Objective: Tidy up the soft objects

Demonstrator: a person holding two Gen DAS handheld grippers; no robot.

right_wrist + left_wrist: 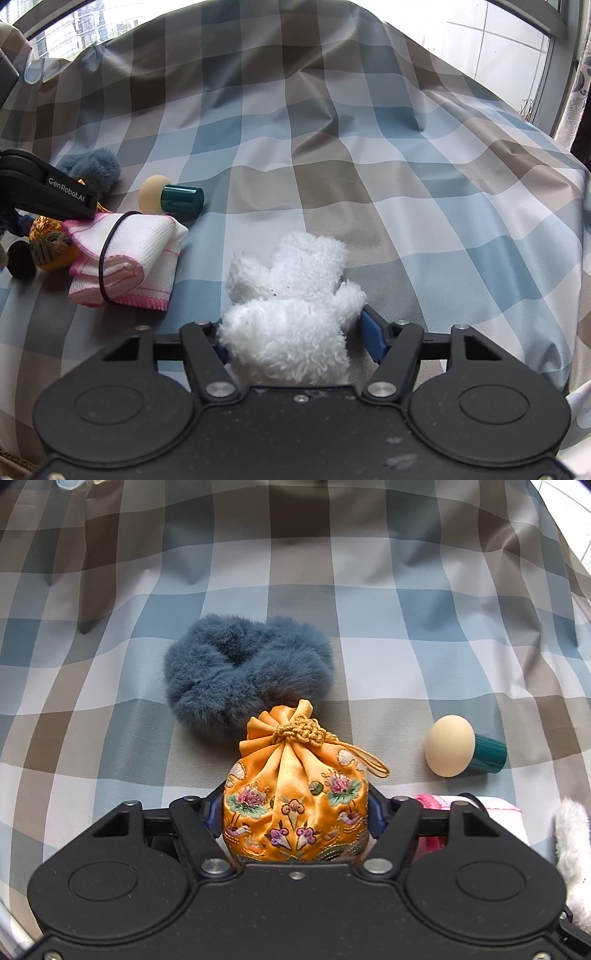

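We grip the orange pouch (295, 794) in our left gripper (295, 812) and the white plush (291, 306) in our right gripper (295, 336); beside the pouch, the blue scrunchie (247, 672), rolled cloth (133, 258) and sponge applicator (461, 751) lie unsorted.

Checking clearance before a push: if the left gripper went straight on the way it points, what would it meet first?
Probably the furry blue scrunchie, lying just beyond the orange pouch that the left gripper holds; depth is unclear.

Checked cloth (406, 635) covered the surface; blue fur scrunchie (243, 672) lay on it, sponge applicator (461, 751) at 4 o'clock.
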